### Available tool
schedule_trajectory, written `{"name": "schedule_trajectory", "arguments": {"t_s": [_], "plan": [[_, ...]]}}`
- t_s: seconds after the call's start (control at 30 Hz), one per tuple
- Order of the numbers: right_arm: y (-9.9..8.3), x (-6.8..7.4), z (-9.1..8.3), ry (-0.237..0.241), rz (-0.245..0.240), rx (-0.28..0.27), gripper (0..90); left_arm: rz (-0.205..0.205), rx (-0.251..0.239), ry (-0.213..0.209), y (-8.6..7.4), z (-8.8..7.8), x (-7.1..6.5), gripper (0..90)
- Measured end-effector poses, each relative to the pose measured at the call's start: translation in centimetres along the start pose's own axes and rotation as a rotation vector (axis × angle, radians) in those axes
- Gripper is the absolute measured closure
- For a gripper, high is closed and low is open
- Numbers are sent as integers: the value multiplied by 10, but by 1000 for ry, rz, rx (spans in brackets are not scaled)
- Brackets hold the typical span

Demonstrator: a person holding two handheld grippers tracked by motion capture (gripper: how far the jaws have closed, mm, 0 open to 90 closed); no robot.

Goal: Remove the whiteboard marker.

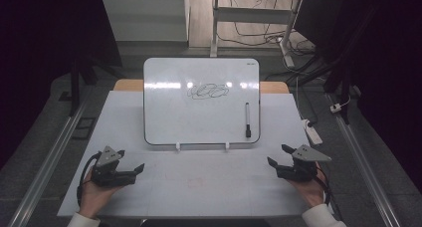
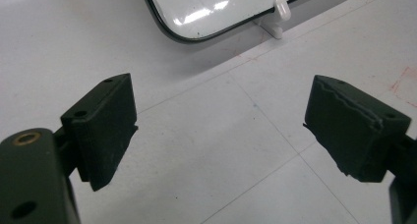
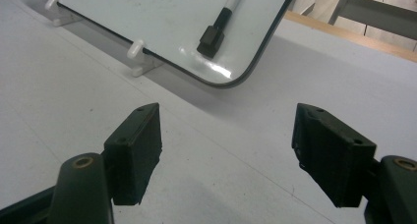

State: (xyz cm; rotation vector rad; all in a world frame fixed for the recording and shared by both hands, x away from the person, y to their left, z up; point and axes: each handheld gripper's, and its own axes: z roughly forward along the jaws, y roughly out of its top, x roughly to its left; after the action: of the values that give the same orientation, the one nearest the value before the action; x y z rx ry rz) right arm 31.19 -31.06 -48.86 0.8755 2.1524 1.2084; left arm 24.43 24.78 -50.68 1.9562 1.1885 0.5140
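A small whiteboard [image 1: 199, 117] leans on two white clips [image 1: 177, 146] at the middle of the table, with a black scribble [image 1: 208, 91] near its top. A black-capped marker [image 1: 247, 120] sticks to its right side, cap end down [image 3: 210, 40]. My left gripper [image 1: 139, 170] rests near the table's front left, held in a hand, jaws open and empty [image 2: 221, 130]. At the front right my right gripper [image 1: 279, 155] is held low as well, open with nothing between its jaws [image 3: 226, 150]. The board's lower corner [image 2: 187, 35] lies ahead of the left jaws.
The white table top [image 1: 199, 187] carries faint reddish marks [image 2: 401, 84]. A white power strip [image 1: 313, 132] lies off the table's right edge. Metal rails [image 1: 366, 177] run along both sides on the floor, and a desk frame with cables [image 1: 259, 33] stands behind.
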Motion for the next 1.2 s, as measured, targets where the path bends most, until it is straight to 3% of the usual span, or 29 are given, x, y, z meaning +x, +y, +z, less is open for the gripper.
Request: {"name": "schedule_trajectory", "arguments": {"t_s": [0.27,0.57,0.87,0.97,1.2], "plan": [[1,2,0,-18,6,16,290,-4,13,-5,0,4,1,130],[12,6,0,-15,12,-7,297,-2,23,8,2,9,2,132],[48,12,9,-11,37,-31,303,13,29,-5,3,13,-1,134],[66,16,18,-30,48,-24,309,17,27,3,2,12,-1,135],[90,17,40,-60,84,-7,319,12,25,10,1,12,0,136]]}}
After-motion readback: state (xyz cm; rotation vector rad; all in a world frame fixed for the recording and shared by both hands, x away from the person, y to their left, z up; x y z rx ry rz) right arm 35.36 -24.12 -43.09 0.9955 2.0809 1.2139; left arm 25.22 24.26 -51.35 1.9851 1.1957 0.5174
